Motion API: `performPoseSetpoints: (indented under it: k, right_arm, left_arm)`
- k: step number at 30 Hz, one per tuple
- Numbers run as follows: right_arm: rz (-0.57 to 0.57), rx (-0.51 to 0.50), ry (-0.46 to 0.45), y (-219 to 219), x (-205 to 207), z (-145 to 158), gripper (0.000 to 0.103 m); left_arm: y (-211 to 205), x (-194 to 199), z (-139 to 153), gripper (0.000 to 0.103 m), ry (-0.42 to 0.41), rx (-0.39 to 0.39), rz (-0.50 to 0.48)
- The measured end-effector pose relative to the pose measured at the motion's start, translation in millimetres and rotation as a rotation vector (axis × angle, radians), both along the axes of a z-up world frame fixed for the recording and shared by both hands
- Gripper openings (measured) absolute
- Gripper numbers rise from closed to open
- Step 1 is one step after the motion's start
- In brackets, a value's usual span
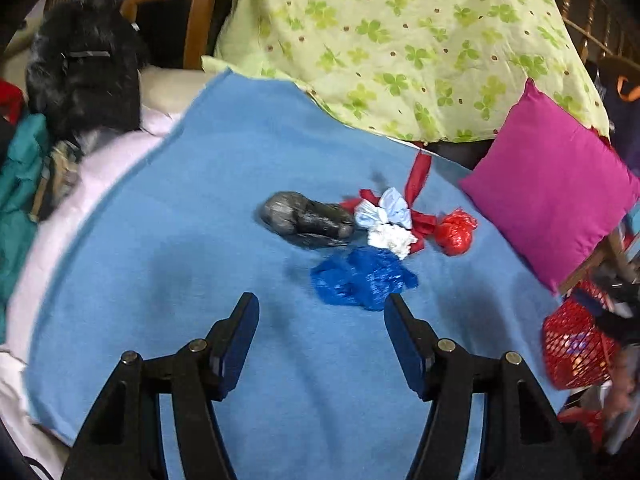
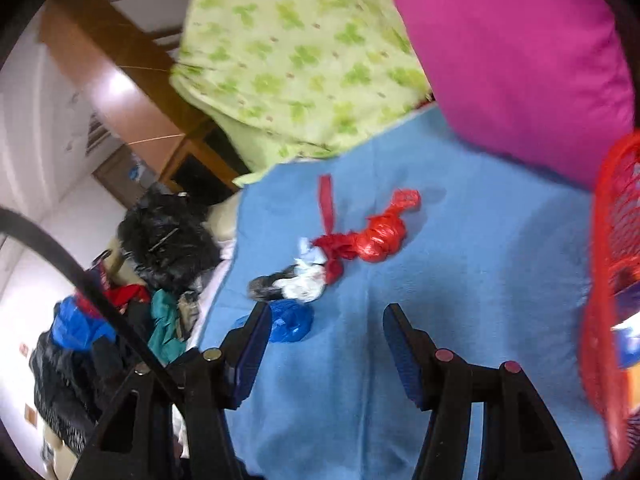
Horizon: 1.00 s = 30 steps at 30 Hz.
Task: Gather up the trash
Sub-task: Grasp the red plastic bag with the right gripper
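A small heap of trash lies on a blue blanket [image 1: 200, 240]: a crumpled blue plastic bag [image 1: 362, 278], a dark grey bag [image 1: 306, 220], white and pale blue wads [image 1: 386, 220], a red ribbon [image 1: 418, 176] and a knotted red bag [image 1: 456, 232]. My left gripper [image 1: 322, 304] hovers open just short of the blue bag, nothing between its fingers. In the right wrist view the same heap shows: red bag [image 2: 378, 236], white wad [image 2: 304, 286], blue bag [image 2: 292, 320]. My right gripper [image 2: 328, 316] is open and holds nothing, its left finger in front of the blue bag.
A magenta cushion [image 1: 548, 184] and a green clover-print quilt [image 1: 400, 40] border the blanket at the back. A red mesh basket [image 1: 576, 352] stands at the right edge, also close to the right gripper as red mesh basket [image 2: 612, 300]. Dark clothes [image 1: 84, 68] pile up on the left.
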State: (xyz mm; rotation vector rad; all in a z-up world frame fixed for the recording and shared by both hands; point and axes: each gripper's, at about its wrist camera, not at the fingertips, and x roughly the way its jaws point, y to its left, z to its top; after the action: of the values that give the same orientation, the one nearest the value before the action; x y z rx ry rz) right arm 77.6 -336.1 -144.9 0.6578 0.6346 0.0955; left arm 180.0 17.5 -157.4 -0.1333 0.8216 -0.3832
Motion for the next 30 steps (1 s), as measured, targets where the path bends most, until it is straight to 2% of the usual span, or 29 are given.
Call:
performPoseSetpoints:
  k: [5, 11, 14, 21, 22, 23, 27, 28, 29, 30]
  right_arm:
    - [-0.069, 0.062, 0.076, -12.5, 61.3, -31.9, 0.062]
    - [-0.139, 0.155, 0.124, -31.9, 128.1, -57.7, 0.062]
    - [-0.164, 0.158, 0.149, -34.5, 154.2, -68.6, 0.062]
    - [-0.181, 0.074, 0.233, -24.9, 200.0, -86.8, 0.062]
    - [-0.17, 0.05, 0.257, -21.1, 206.7, -92.2, 0.06]
    - [-0.16, 0.036, 0.269, -18.3, 210.3, -96.0, 0.051]
    - [-0.129, 0.026, 0.275, -15.0, 214.6, -103.0, 0.046]
    - [-0.128, 0.03, 0.273, -15.5, 213.3, -101.8, 0.044]
    - [-0.128, 0.036, 0.268, -16.0, 210.4, -100.3, 0.044]
    - [-0.13, 0.041, 0.259, -17.3, 205.3, -98.2, 0.044]
  left_arm:
    - [-23.1, 32.9, -11.5, 0.068, 0.054, -0.071, 0.001]
    - [-40.2, 51.6, -29.4, 0.07, 0.079, -0.157, -0.027]
    - [-49.0, 57.8, -36.9, 0.073, 0.082, -0.147, -0.042]
    - [-62.2, 66.6, -52.3, 0.074, 0.073, -0.097, -0.066]
    - [-63.5, 68.2, -55.4, 0.074, 0.08, -0.097, -0.073]
    - [-66.5, 70.3, -60.1, 0.074, 0.094, -0.087, -0.081]
    - [-72.5, 71.1, -69.1, 0.074, 0.102, -0.065, -0.106]
    - [-73.1, 70.0, -68.8, 0.069, 0.099, -0.067, -0.118]
    - [-73.1, 68.7, -67.9, 0.054, 0.093, -0.067, -0.127]
    - [-73.2, 67.8, -67.5, 0.049, 0.089, -0.062, -0.139]
